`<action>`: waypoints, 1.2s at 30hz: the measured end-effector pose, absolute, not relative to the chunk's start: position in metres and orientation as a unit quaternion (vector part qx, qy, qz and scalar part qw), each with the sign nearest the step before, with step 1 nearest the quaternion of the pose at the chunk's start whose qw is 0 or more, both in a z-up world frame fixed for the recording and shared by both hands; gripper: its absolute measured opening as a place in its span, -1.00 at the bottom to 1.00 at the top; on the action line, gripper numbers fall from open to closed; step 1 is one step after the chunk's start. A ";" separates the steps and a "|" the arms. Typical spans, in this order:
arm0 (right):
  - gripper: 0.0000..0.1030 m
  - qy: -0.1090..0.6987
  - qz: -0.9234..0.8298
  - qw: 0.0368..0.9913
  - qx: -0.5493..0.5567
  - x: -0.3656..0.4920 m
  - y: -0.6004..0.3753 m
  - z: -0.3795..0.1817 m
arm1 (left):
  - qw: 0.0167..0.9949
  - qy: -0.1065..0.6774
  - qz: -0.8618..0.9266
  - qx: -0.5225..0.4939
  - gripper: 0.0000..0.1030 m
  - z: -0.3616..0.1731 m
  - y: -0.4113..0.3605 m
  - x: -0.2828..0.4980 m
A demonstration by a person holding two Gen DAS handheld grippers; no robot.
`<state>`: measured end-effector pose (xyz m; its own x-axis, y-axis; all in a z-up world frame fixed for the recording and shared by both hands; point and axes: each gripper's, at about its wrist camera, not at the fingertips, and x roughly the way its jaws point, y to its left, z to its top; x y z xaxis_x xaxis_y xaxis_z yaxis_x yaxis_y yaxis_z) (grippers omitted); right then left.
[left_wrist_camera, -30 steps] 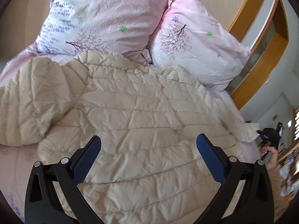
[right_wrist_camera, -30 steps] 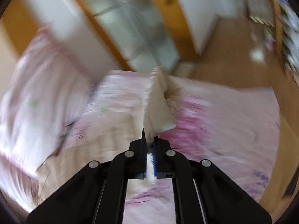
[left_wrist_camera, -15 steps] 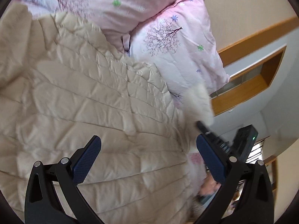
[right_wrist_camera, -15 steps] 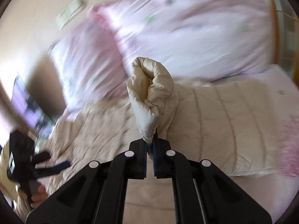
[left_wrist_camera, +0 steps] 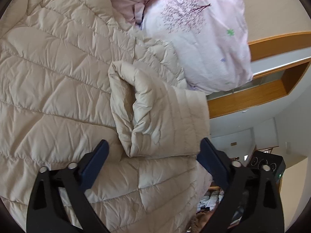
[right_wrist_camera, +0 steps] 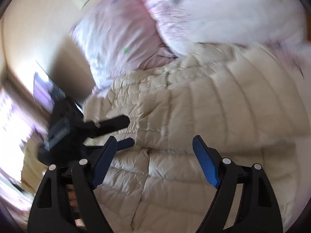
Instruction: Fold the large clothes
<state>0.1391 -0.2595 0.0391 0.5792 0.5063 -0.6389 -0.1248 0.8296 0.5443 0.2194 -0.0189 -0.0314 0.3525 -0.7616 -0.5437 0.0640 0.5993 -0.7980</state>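
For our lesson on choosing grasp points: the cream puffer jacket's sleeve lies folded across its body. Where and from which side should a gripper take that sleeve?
Grip the sleeve at its open cuff end, pinching one padded layer. Come from the jacket side, on the left in the left wrist view: the cuff mouth gapes that way and offers a raised lip, while the sleeve's far end runs off past the jacket's edge.

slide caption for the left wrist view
Open left gripper closing above a beige puffer jacket's folded-over sleeve.

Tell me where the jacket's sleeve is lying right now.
In the left wrist view the sleeve lies folded across the beige quilted jacket, just ahead of the left gripper, with the pink floral pillow beyond it.
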 end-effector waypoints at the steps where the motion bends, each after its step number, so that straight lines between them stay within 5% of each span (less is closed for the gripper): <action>1: 0.56 0.423 0.182 0.851 0.253 0.138 -0.271 0.038 | 0.741 0.502 -0.274 -0.351 0.64 -0.034 -0.021 0.222; 3: 0.56 0.435 0.180 0.825 0.314 0.137 -0.294 0.028 | 0.740 0.509 -0.267 -0.350 0.44 -0.038 -0.024 0.225; 6: 0.56 0.456 0.171 0.788 0.377 0.138 -0.315 0.007 | 0.738 0.520 -0.269 -0.334 -0.13 -0.044 -0.036 0.234; 8: 0.56 0.463 0.149 0.772 0.409 0.142 -0.326 -0.009 | 0.739 0.525 -0.272 -0.323 -0.75 -0.047 -0.041 0.236; 10: 0.56 0.454 0.134 0.760 0.445 0.145 -0.338 -0.021 | 0.741 0.526 -0.275 -0.316 -0.84 -0.049 -0.044 0.239; 16: 0.52 0.369 0.070 0.765 0.523 0.153 -0.380 -0.028 | 0.767 0.496 -0.263 -0.311 -0.89 -0.037 -0.027 0.245; 25: 0.17 0.348 0.007 0.811 0.470 0.162 -0.380 -0.022 | 0.833 0.425 -0.205 -0.290 -0.89 0.000 0.043 0.248; 27: -0.49 0.350 -0.007 0.826 0.443 0.163 -0.374 -0.022 | 0.842 0.421 -0.193 -0.277 -0.89 0.001 0.050 0.246; 29: -0.78 0.341 -0.018 0.850 0.401 0.160 -0.367 -0.016 | 0.848 0.426 -0.178 -0.261 -0.89 -0.005 0.056 0.246; 36: -0.82 0.392 -0.068 0.884 0.247 0.159 -0.330 -0.014 | 0.836 0.466 -0.150 -0.247 -0.89 -0.038 0.062 0.244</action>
<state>0.1588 -0.3304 -0.0139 0.6842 0.0735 -0.7256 0.3129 0.8691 0.3831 0.2436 0.0623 -0.0378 0.5215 -0.4806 -0.7050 0.0201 0.8330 -0.5530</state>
